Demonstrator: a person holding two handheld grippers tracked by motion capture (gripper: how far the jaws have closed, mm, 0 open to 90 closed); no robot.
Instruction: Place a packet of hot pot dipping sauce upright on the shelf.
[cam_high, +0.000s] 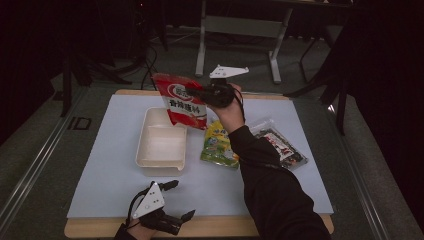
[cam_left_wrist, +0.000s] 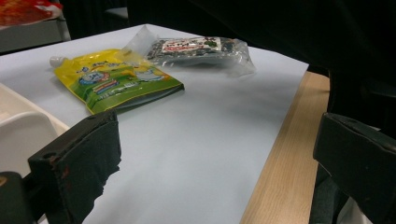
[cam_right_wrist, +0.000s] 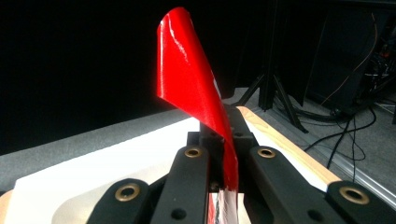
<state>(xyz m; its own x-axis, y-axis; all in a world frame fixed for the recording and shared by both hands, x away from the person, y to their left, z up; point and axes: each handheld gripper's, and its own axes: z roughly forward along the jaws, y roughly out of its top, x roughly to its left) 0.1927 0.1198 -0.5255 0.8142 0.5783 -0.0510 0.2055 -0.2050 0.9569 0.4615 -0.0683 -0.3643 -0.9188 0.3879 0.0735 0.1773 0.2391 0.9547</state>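
Note:
A red snack bag (cam_high: 181, 101) hangs in the air over the far end of a cream plastic tray (cam_high: 161, 144), pinched at its right edge by my right gripper (cam_high: 194, 92). In the right gripper view the red bag (cam_right_wrist: 187, 88) stands up from between the shut jaws. My left gripper (cam_high: 180, 200) rests near the table's front edge, open with nothing between its fingers (cam_left_wrist: 79, 163). A yellow-green pouch (cam_high: 219, 145) lies right of the tray. A clear packet with dark contents (cam_high: 280, 144) lies further right. The yellow pouch (cam_left_wrist: 116, 79) and the clear packet (cam_left_wrist: 201, 49) lie on the white mat ahead of the left jaws.
A white mat (cam_high: 115, 175) covers the wooden table (cam_high: 210, 227). A corner of the tray (cam_left_wrist: 18, 126) sits left of the left jaws. Dark stands, cables and a grey frame (cam_high: 240, 30) are beyond the table's far edge.

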